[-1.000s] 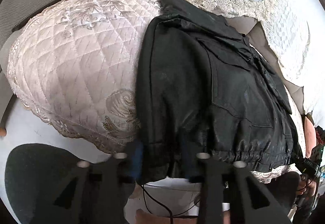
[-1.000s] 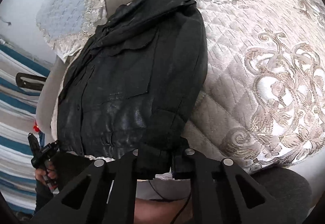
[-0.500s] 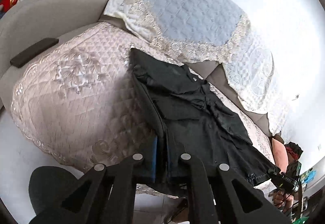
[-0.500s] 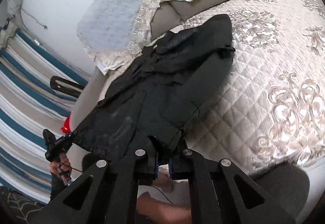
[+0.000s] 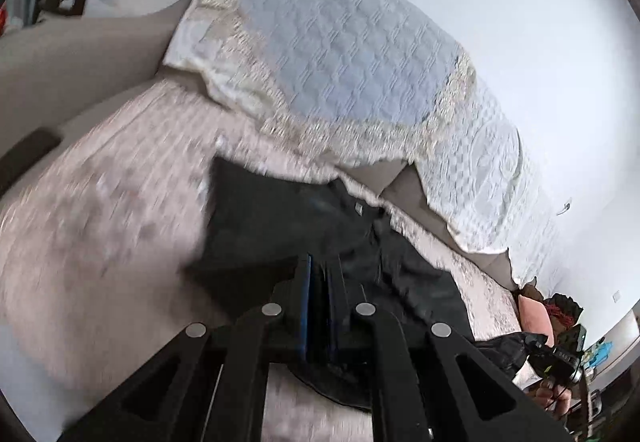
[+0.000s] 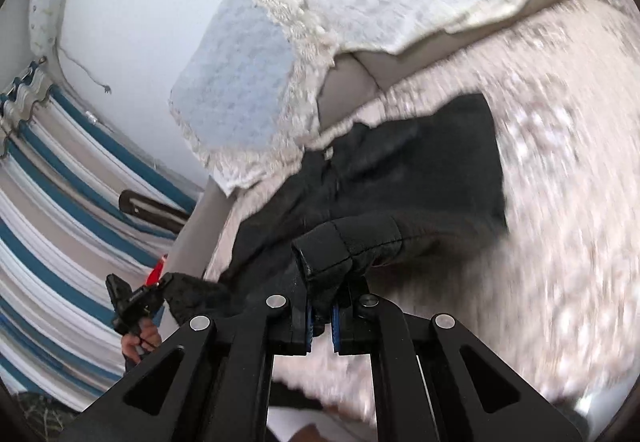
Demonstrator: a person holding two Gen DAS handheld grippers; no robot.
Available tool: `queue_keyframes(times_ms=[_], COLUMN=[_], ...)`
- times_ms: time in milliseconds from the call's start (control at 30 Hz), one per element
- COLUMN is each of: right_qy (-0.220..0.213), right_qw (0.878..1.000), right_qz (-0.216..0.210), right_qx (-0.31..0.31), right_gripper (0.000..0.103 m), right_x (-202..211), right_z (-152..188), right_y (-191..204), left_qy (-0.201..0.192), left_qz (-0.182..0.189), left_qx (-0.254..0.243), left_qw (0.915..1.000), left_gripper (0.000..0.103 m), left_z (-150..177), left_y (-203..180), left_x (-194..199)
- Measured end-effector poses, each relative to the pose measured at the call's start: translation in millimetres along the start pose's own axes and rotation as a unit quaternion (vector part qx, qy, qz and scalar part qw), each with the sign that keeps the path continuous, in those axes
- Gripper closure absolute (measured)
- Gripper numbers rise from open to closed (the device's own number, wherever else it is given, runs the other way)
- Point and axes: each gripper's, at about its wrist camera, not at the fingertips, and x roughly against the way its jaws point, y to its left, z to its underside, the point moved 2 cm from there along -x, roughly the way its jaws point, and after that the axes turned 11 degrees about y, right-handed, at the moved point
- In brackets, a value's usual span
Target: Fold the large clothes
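Your left fingers (image 5: pixel 318 306) pinch the black jacket (image 5: pixel 280 230) at its hem; your right fingers (image 6: pixel 320 316) clamp its cuffed edge. The rest of it trails away from both onto the quilted sofa cover (image 6: pixel 560 222).

A black jacket (image 6: pixel 420 169) lies on a pale pink quilted sofa cover (image 6: pixel 560 201) with ornate motifs. Behind, a light blue quilted throw (image 5: pixel 340 53) edged in cream lace; blue-and-white striped curtain (image 6: pixel 60 201) at left.
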Motion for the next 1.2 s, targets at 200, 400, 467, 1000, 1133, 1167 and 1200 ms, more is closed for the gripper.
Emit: queue_keyframes(times_ms=[200, 400, 467, 1000, 1133, 1167, 1200], right_qy=[-0.005, 0.019, 0.040, 0.040, 0.070, 0.081, 0.090], right_qw=[0.999, 0.995, 0.992, 0.989, 0.979, 0.977, 0.973], right_qz=[0.020, 0.058, 0.072, 0.140, 0.189, 0.200, 0.212], right_qx=[-0.026, -0.082, -0.097, -0.027, -0.006, 0.001, 0.005], right_gripper=[0.097, 0.097, 0.096, 0.047, 0.047, 0.047, 0.047], right_x=[-43.6, -109.2, -136.7, -145.8, -153.6, -157.9, -162.8], right_z=[-88.2, -152.3, -166.5, -175.1, -179.5, -180.9, -181.7], right_y=[-27.6, -84.6, -103.7, -118.6, -128.4, -131.6, -134.7], left_qy=[-0.007, 0.023, 0.044, 0.076, 0.126, 0.139, 0.151], left_qz=[-0.013, -0.053, -0.077, -0.150, -0.172, -0.179, -0.190], left_qx=[0.011, 0.053, 0.065, -0.003, -0.042, -0.047, -0.052], left_qw=[0.9998, 0.9969, 0.9940, 0.9858, 0.9760, 0.9728, 0.9687], left_gripper=[0.096, 0.096, 0.096, 0.047, 0.037, 0.037, 0.037], left_z=[-78.9, -135.9, -145.0, -149.8, -152.7, -152.4, -151.6], left_y=[5.9, 38.1, 50.6, 44.4, 33.7, 32.6, 32.3], left_x=[-61.2, -154.2, -187.7, -213.0, -243.0, -253.1, -262.5])
